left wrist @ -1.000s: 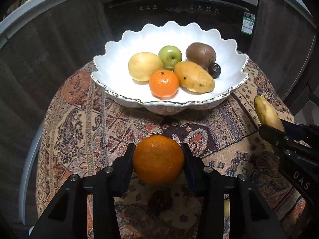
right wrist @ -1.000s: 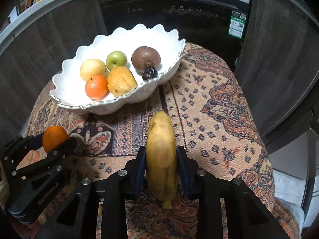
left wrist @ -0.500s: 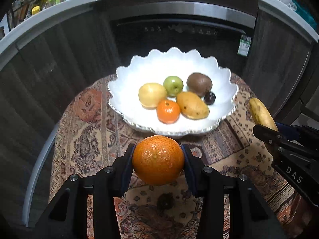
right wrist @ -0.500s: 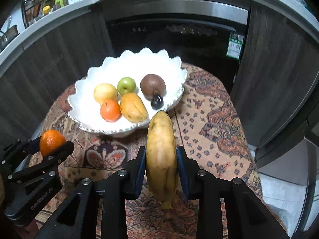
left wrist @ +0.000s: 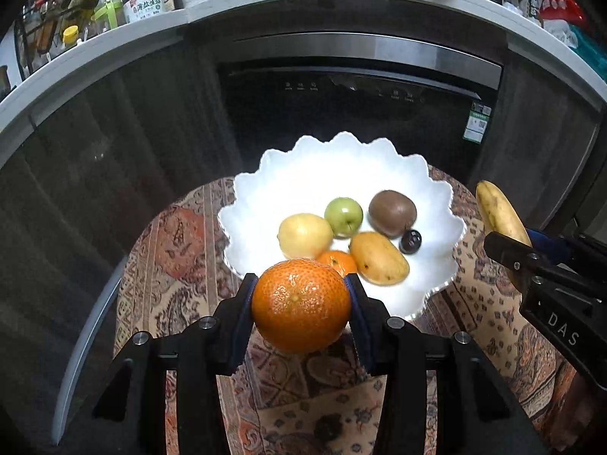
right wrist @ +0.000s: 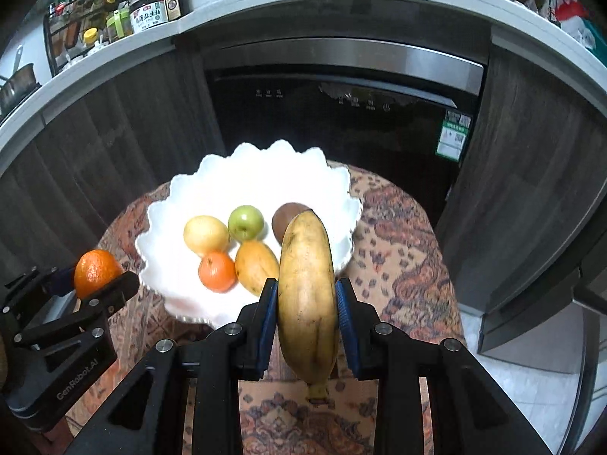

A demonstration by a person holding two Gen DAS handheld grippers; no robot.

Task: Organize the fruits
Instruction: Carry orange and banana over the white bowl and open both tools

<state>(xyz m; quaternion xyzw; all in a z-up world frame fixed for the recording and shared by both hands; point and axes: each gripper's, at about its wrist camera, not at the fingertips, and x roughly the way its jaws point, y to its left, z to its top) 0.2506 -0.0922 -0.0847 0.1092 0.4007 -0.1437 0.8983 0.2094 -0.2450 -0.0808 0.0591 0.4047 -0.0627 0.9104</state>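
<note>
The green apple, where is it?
In both views the green apple lies in the white bowl, between the yellow fruit and the brown kiwi.

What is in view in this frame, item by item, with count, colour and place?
scalloped white ceramic bowl: 1, white, on the cloth
patterned woven tablecloth: 1, red-brown, covers the round table
fruits in the bowl: 6; yellow pear, green apple, brown kiwi, dark plum, yellow mango, small orange tangerine
black built-in appliance: 1, behind the table
bottles: several, on the white counter
large orange: 1, in left gripper
yellow banana: 1, in right gripper
</note>
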